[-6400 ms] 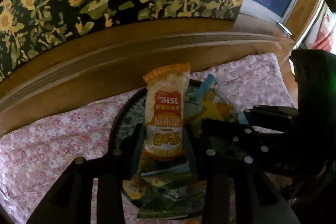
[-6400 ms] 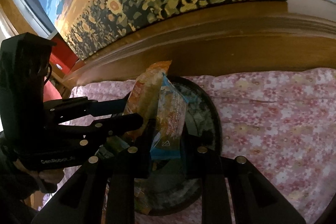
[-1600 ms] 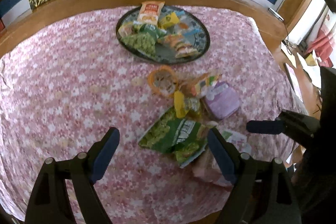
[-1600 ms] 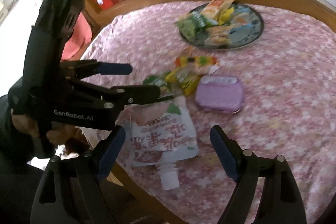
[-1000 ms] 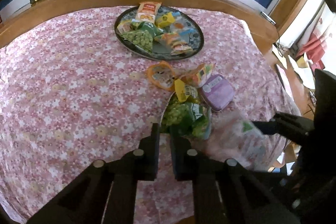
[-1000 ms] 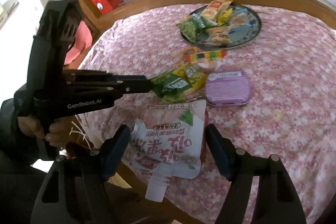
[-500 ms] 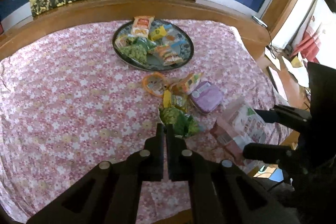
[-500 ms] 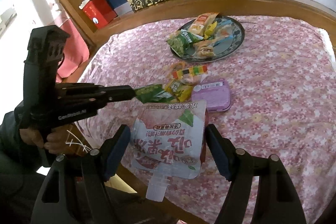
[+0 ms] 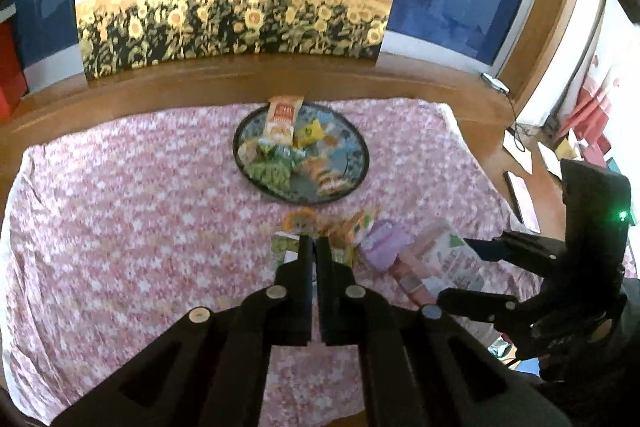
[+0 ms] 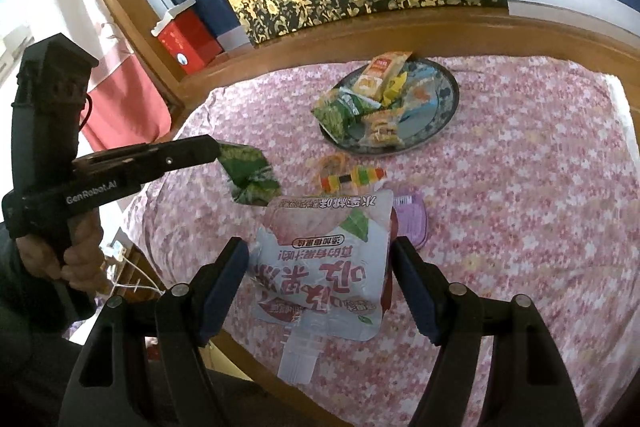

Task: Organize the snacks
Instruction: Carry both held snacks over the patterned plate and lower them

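There is one round dark plate (image 10: pixel 448 99) with about five snack packs on it: one orange pack (image 10: pixel 380 71), one small yellow pack (image 10: pixel 394 85), one green pea pack (image 10: pixel 340 109), and two more that are hard to tell. Off the plate are one more green pea pack (image 10: pixel 248 175), one white and pink drink pouch (image 10: pixel 324 267), one purple flat box (image 10: pixel 412 219), one striped candy stick (image 10: pixel 352 179) and one orange ring-shaped pack (image 10: pixel 332 163). There are two black grippers.

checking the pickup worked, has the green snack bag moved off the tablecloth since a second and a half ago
Yes. The green snack bag now hangs clear of the tablecloth, pinched in the left gripper, left of the purple case it lay beside.
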{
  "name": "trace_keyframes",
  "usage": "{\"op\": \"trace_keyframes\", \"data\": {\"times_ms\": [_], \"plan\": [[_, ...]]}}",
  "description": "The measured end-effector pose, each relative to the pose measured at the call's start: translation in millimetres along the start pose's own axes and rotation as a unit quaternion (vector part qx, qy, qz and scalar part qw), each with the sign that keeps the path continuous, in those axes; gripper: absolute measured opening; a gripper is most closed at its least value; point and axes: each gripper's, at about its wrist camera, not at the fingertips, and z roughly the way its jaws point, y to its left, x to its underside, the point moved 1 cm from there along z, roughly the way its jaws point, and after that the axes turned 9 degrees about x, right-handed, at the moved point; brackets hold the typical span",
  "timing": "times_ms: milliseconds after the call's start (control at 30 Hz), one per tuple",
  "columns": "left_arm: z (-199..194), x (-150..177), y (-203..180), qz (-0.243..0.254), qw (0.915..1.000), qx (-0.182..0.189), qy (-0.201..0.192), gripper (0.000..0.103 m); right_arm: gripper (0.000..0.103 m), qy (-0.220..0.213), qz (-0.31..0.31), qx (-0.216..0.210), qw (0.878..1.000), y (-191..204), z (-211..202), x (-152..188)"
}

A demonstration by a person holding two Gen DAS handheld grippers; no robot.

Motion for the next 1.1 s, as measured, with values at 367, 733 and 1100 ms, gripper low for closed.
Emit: {"op": "trace_keyframes", "data": {"times_ms": [367,733,1100], "plan": [[0.3,-27.2,4.7,0.005,0.9997,-0.002,-0.023,0.001,0.075,-0.019,-0.004,-0.001,1.0,-4.9,1.4,-24.9],[19.6,-49.7,9.3,0.008,0.9997,0.001,-0.022,0.002,0.075,-0.016,0.005,0.005,1.0,-24.2,14.1,-48.8],[45.0,-74.1,14.2,0.012,0.9997,0.014,-0.016,0.001,0.075,-0.017,0.012,0.016,1.0,-43.6,33.0,-72.3]]}}
